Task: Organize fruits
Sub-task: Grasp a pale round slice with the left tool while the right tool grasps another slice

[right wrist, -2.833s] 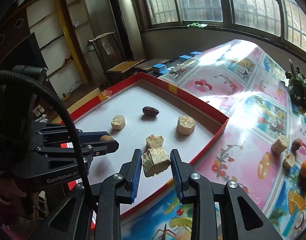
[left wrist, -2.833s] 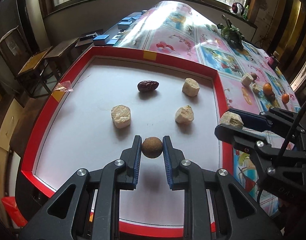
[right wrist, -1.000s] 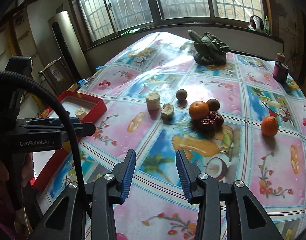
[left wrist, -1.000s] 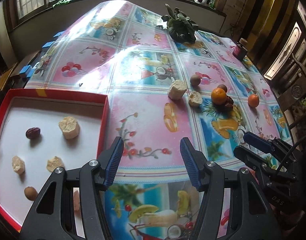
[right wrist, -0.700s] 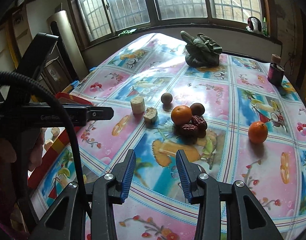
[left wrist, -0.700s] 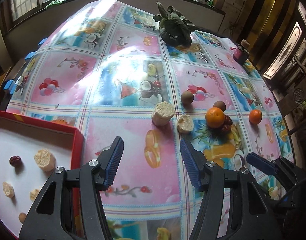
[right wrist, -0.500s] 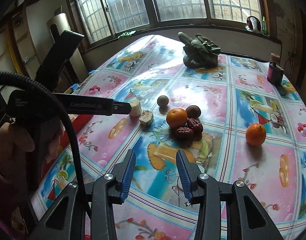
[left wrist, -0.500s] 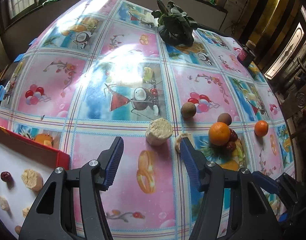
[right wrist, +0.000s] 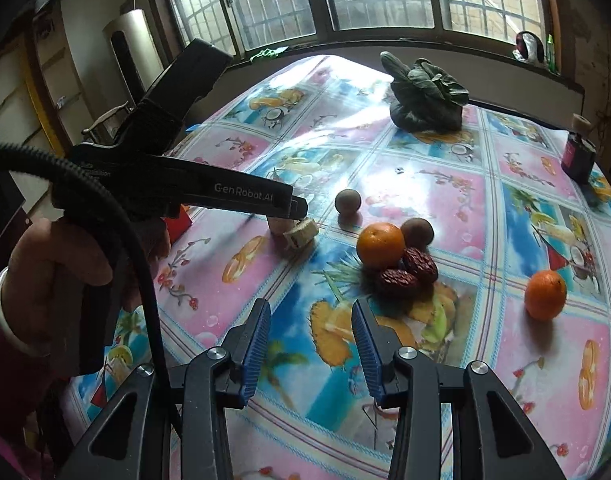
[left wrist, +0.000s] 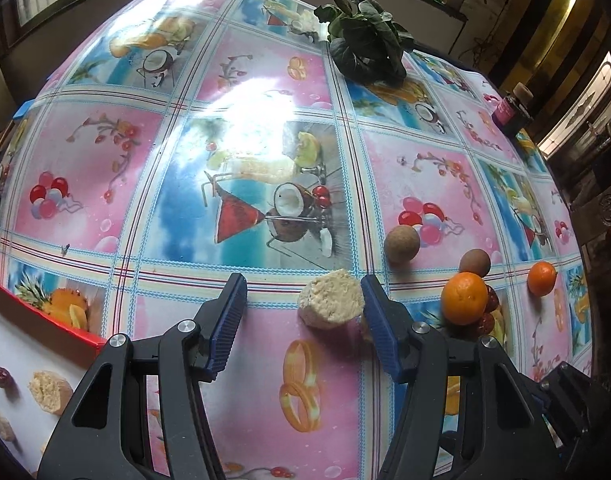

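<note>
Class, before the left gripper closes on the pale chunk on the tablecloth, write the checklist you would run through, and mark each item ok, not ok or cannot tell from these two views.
1. Left gripper jaws open, nothing held: ok.
2. Pale chunk centred between the jaws: not ok; it sits against the right finger, with a wide gap to the other.
3. Second pale piece clear of the grasp: cannot tell; it lies right beside the chunk.
4. Right gripper open, empty, out of the way: ok.
5. Red tray reachable, with bare floor: ok.
6. Fingertips low enough to grip: cannot tell.
</note>
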